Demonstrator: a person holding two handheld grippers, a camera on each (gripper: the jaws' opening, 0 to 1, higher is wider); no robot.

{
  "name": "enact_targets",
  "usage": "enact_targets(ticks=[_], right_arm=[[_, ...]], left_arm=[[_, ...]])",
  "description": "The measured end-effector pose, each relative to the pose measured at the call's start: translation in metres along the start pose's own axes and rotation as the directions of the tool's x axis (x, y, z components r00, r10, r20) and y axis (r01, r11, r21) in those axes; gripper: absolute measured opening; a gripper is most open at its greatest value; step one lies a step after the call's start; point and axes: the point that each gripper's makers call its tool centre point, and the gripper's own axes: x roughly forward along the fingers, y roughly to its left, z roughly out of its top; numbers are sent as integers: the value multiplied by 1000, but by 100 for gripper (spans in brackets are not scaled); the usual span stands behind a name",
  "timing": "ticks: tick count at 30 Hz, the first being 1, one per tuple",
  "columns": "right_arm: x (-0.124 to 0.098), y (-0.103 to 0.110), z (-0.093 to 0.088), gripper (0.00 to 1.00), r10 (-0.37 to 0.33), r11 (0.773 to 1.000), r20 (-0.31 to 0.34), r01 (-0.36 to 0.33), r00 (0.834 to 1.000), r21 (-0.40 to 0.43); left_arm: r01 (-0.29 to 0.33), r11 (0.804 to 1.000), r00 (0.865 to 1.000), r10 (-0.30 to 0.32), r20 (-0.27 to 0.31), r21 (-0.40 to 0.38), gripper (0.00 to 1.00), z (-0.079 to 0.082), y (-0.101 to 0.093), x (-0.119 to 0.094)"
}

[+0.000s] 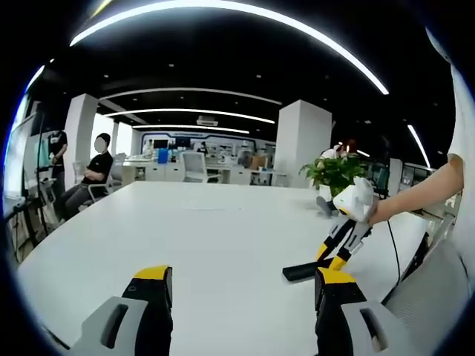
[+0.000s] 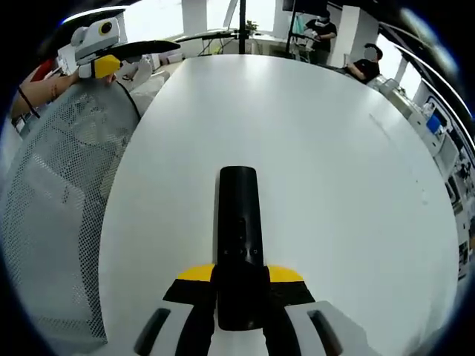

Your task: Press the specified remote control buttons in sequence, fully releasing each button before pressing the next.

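Observation:
A long black remote control (image 2: 239,211) lies flat on the white table (image 2: 334,185), pointing away from me, with small buttons along its middle. My right gripper (image 2: 241,276) is shut on its near end, yellow tips on either side. In the left gripper view the same remote (image 1: 303,271) rests on the table (image 1: 208,230) at the right, with the right gripper (image 1: 338,248) slanting down onto it from a person's hand. My left gripper (image 1: 243,278) stands open above the table with nothing between its jaws. It also shows far off as the left gripper (image 2: 104,52) at upper left.
A grey mesh chair back (image 2: 59,222) stands close at the table's left edge. A potted plant (image 1: 335,172) sits at the table's far right. A person (image 1: 93,174) sits at the far left end. A thin cable (image 1: 393,248) hangs by the right gripper.

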Motion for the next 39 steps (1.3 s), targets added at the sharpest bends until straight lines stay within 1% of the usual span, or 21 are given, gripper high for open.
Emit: enact_targets(ticks=[5, 9, 16, 25, 28, 33, 39], right_arm=[[0, -11, 2, 21, -1, 1000, -5, 1, 1000, 6], [1, -24, 4, 21, 0, 1000, -21, 0, 1000, 8], [1, -44, 6, 21, 5, 1000, -67, -5, 998, -2], [2, -69, 7, 21, 10, 1000, -97, -11, 995, -9], [2, -73, 7, 21, 11, 1000, -103, -11, 995, -2], [2, -80, 9, 21, 13, 1000, -140, -15, 990, -14], [4, -104, 7, 21, 9, 1000, -154, -7, 988, 12]], left_arm=[[-3, 1000, 1000, 3, 2, -1, 81, 0, 1, -1], [2, 1000, 1000, -2, -14, -1, 80, -3, 0, -1], [8, 1000, 1000, -8, -16, -6, 80, -3, -1, 0], [9, 1000, 1000, -9, -15, -10, 80, -2, 0, 0], [10, 1000, 1000, -10, -2, -20, 80, 0, 0, 0], [15, 1000, 1000, -15, -13, -17, 80, -2, -1, 1], [15, 1000, 1000, -15, -22, -17, 80, -3, -1, 1]])
